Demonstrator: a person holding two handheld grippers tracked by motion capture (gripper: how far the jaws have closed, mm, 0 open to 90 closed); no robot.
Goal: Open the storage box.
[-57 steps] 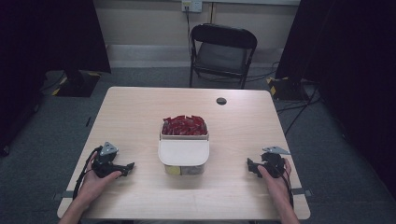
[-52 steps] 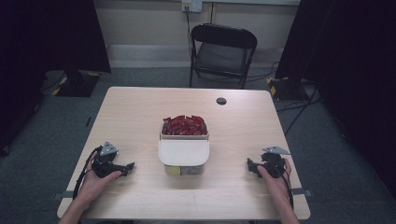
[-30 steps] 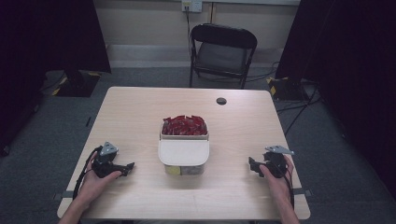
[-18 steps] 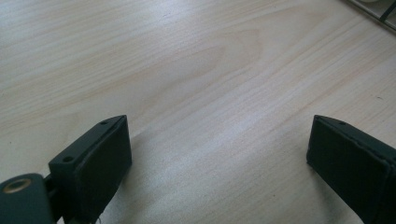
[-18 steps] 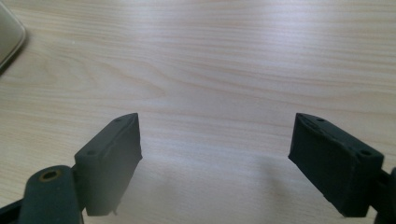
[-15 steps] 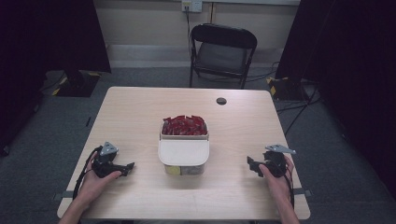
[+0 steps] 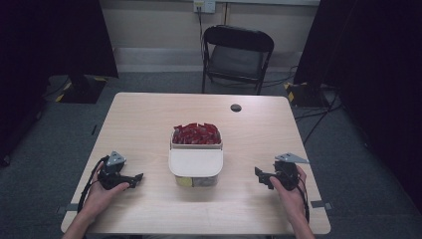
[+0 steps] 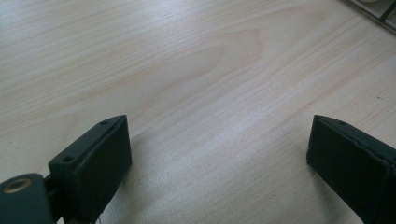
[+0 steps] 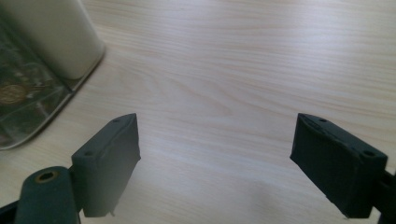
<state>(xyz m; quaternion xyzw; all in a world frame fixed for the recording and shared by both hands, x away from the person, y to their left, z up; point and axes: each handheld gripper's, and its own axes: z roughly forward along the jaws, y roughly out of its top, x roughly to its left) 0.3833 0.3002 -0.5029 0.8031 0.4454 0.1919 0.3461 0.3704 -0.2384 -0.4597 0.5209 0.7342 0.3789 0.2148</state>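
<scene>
At the table's [image 7: 149,119] near edge, both grippers rest well apart from the container [image 7: 195,162] at its centre; against the earlier pictures almost nothing has moved, only the right gripper [image 7: 263,175] shifting a touch at 4 o'clock, while the left gripper [image 7: 132,178] keeps its place at 8 o'clock; I judge the work on the container has not begun. The container stands mid-table with a white lid [image 7: 195,162] over its near half and red packets [image 7: 195,133] showing at its 12 o'clock end. In both gripper views the jaws stand spread wide over bare wood, holding and touching nothing; the container's corner [image 9: 42,60] lies at 10 o'clock in the right gripper view.
</scene>
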